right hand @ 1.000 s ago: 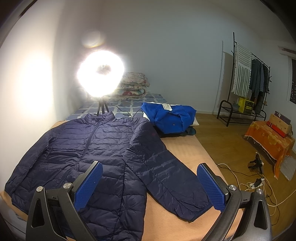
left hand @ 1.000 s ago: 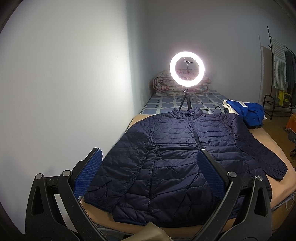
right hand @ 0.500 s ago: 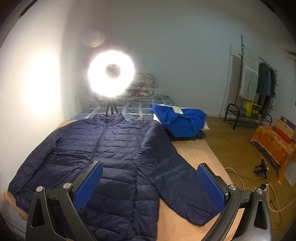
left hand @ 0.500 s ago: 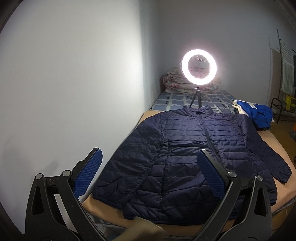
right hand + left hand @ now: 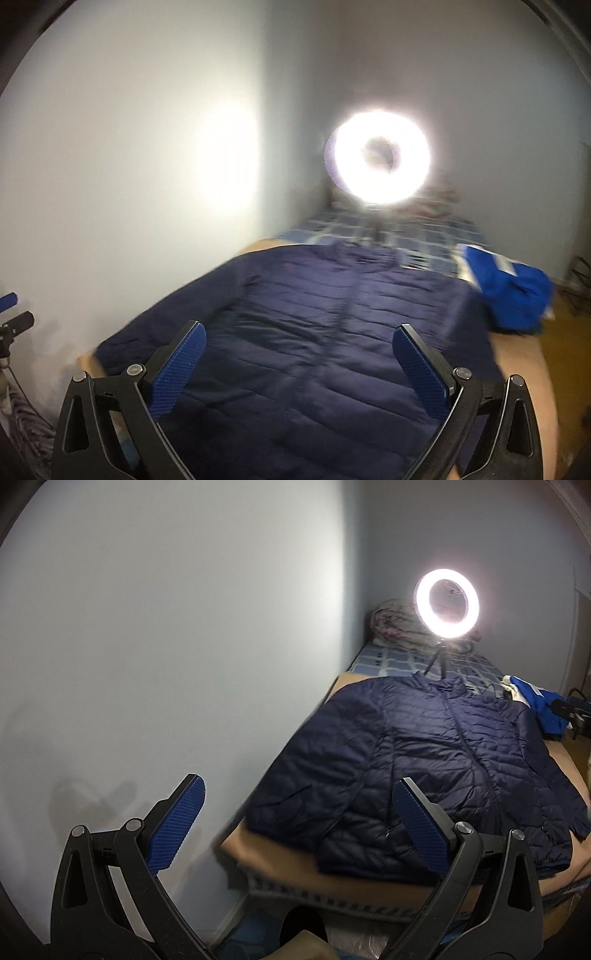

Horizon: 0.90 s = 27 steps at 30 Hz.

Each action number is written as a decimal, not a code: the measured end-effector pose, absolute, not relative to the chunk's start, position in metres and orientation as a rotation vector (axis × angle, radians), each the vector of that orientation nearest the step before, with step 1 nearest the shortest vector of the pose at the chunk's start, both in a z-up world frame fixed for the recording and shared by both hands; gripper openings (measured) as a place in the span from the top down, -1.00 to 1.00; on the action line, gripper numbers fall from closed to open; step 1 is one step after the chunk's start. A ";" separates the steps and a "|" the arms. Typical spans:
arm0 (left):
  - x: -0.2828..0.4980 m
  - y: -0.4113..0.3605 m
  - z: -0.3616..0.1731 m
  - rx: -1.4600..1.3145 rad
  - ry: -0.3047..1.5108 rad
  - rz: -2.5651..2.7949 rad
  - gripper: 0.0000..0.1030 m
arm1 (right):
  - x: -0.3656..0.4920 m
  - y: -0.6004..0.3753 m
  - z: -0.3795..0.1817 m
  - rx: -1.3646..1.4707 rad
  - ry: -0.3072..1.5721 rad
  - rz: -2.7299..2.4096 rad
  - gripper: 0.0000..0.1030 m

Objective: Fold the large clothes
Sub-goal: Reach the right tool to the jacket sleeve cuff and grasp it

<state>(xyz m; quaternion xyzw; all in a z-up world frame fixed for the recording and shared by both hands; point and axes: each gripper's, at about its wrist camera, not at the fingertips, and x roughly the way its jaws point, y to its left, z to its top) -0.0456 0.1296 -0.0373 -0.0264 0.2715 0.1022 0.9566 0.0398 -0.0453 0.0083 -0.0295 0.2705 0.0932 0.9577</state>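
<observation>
A navy quilted jacket (image 5: 424, 760) lies spread flat, front up and zipped, on the tan bed cover (image 5: 280, 853). It also fills the right wrist view (image 5: 325, 332), which is blurred. My left gripper (image 5: 299, 819) is open and empty, off the bed's near left corner, facing the wall. My right gripper (image 5: 299, 365) is open and empty above the jacket's lower hem.
A lit ring light on a tripod (image 5: 447, 602) stands behind the collar. A blue garment (image 5: 513, 291) lies at the bed's far right. Folded bedding (image 5: 395, 627) sits at the head. A grey wall (image 5: 166, 646) runs along the left side.
Both grippers have swung to the left. The jacket now sits right of centre in the left wrist view and centred in the right wrist view. Both grippers stay open.
</observation>
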 end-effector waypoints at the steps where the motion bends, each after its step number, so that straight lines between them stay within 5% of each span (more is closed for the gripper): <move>1: -0.049 0.134 -0.040 -0.061 0.558 0.216 -1.00 | 0.044 -0.035 0.006 -0.072 0.550 0.213 -0.94; 14: -0.090 0.156 -0.055 -0.109 0.600 0.263 -1.00 | 0.102 0.117 -0.047 -0.217 0.729 0.607 -0.66; 27: -0.105 0.161 -0.072 -0.120 0.658 0.244 -1.00 | 0.101 0.236 -0.117 -0.424 0.934 0.947 -0.12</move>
